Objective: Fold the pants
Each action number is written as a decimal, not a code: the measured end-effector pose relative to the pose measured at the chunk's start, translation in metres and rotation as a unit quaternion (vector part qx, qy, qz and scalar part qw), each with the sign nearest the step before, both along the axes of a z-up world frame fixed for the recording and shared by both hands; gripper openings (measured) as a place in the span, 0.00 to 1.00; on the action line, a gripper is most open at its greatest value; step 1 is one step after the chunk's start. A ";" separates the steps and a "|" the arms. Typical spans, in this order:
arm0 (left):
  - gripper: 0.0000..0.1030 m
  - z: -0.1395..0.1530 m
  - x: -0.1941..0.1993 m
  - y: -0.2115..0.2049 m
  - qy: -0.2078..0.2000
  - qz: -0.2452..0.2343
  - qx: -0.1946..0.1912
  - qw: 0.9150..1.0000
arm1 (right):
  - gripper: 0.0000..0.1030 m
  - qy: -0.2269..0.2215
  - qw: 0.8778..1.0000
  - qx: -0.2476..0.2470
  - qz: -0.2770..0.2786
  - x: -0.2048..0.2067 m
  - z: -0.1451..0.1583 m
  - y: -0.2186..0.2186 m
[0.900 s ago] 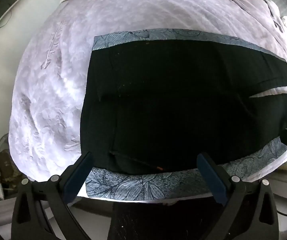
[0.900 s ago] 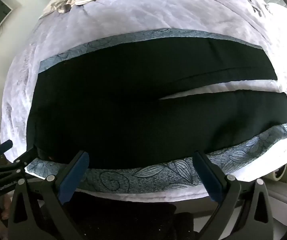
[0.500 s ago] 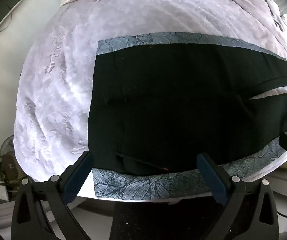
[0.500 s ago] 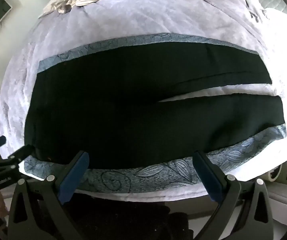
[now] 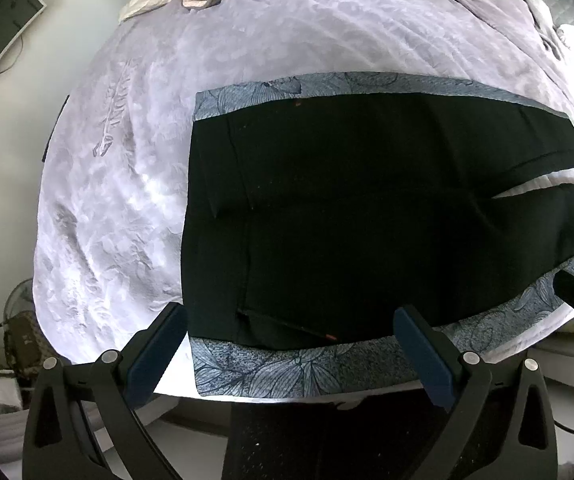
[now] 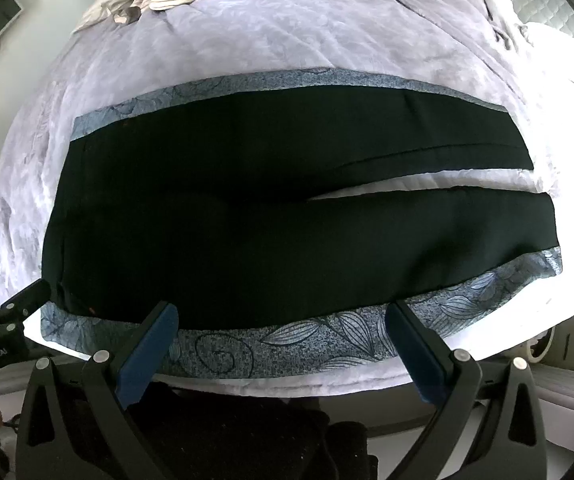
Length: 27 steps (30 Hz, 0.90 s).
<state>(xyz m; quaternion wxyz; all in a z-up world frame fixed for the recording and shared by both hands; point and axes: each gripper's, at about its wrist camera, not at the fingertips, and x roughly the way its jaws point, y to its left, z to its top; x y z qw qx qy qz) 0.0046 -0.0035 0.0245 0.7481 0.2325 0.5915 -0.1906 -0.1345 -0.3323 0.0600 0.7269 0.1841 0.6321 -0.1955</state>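
Black pants lie flat and unfolded on a blue patterned mat atop the lavender bedspread, waistband to the left, the two legs parted by a narrow gap running right. The left gripper hangs at the near edge by the waistband, fingers spread wide, holding nothing; the right gripper hangs likewise off the near leg, fingers wide apart and empty. Risk, in my judgement: the fabric is dark and thin, so a pinch at the near hem could catch the mat beneath and drag it along, or take only one layer and skew the fold. Against the earlier frames, both views sit slightly further back and shifted, with more of the bedspread showing; the garment itself has not moved.
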 end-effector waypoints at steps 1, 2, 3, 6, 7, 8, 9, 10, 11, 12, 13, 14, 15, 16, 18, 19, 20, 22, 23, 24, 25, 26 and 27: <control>1.00 0.001 0.000 0.000 -0.001 0.000 0.000 1.000 | 1.00 0.000 1.000 0.000 0.000 0.001 0.001 0.000; 1.00 0.001 0.000 -0.001 -0.002 0.000 0.000 1.000 | 1.00 -0.001 1.000 0.000 0.001 0.001 0.001 0.000; 1.00 0.002 0.000 -0.001 -0.002 0.000 0.000 1.000 | 1.00 -0.001 1.000 -0.002 0.001 0.001 0.001 0.001; 1.00 0.003 0.000 -0.001 -0.002 -0.001 0.001 1.000 | 1.00 0.000 1.000 -0.002 0.002 0.003 0.002 0.002; 1.00 0.002 0.000 -0.001 -0.002 -0.001 0.001 1.000 | 1.00 0.000 1.000 -0.002 0.002 0.003 0.002 0.003; 1.00 0.003 0.000 -0.001 -0.003 -0.001 0.001 1.000 | 1.00 0.000 1.000 -0.002 0.002 0.003 0.002 0.003; 1.00 0.003 0.001 -0.001 -0.003 0.000 0.001 1.000 | 1.00 0.000 1.000 -0.003 0.003 0.004 0.002 0.003; 1.00 0.003 0.000 -0.001 -0.002 0.000 0.001 1.000 | 1.00 0.000 1.000 -0.003 0.003 0.003 0.002 0.003; 1.00 0.003 0.001 -0.001 -0.003 0.000 0.000 1.000 | 1.00 0.000 1.000 -0.003 0.003 0.004 0.002 0.004; 1.00 0.004 0.002 -0.001 -0.002 0.000 0.000 1.000 | 1.00 0.000 1.000 -0.003 0.003 0.004 0.002 0.004; 1.00 0.005 0.003 -0.001 -0.002 0.000 0.000 1.000 | 1.00 0.000 1.000 -0.004 0.004 0.005 0.003 0.004; 1.00 0.005 0.003 -0.001 -0.002 0.000 0.000 1.000 | 1.00 0.000 1.000 -0.004 0.005 0.006 0.003 0.005; 1.00 0.005 0.002 0.000 -0.002 0.000 0.000 1.000 | 1.00 0.000 1.000 -0.004 0.006 0.006 0.004 0.005; 1.00 0.005 0.003 -0.001 -0.002 0.000 0.000 1.000 | 1.00 0.001 1.000 -0.004 0.007 0.007 0.004 0.005; 1.00 0.005 0.002 0.000 -0.002 0.000 0.000 1.000 | 1.00 0.001 1.000 -0.004 0.008 0.007 0.003 0.006; 1.00 0.005 0.002 0.000 -0.002 0.000 0.000 1.000 | 1.00 0.002 1.000 -0.004 0.008 0.007 0.003 0.006; 1.00 0.005 0.003 0.000 -0.002 0.000 0.001 1.000 | 1.00 0.002 1.000 -0.004 0.009 0.007 0.003 0.006; 1.00 0.005 0.003 0.000 -0.002 0.000 0.000 1.000 | 1.00 0.003 1.000 -0.004 0.010 0.008 0.003 0.006; 1.00 0.005 0.003 0.000 -0.002 0.000 0.000 1.000 | 1.00 0.003 1.000 -0.003 0.010 0.008 0.003 0.006; 1.00 0.004 0.002 0.000 -0.003 -0.001 0.000 1.000 | 1.00 0.004 1.000 -0.003 0.011 0.009 0.002 0.006; 1.00 0.005 0.002 0.000 -0.002 0.000 0.000 1.000 | 1.00 0.004 1.000 -0.003 0.012 0.009 0.002 0.006; 1.00 0.005 0.003 0.001 -0.002 0.001 0.000 1.000 | 1.00 0.005 1.000 -0.003 0.013 0.009 0.002 0.007; 1.00 0.006 0.004 0.001 -0.001 0.002 0.001 1.000 | 1.00 0.005 1.000 -0.003 0.014 0.009 0.002 0.007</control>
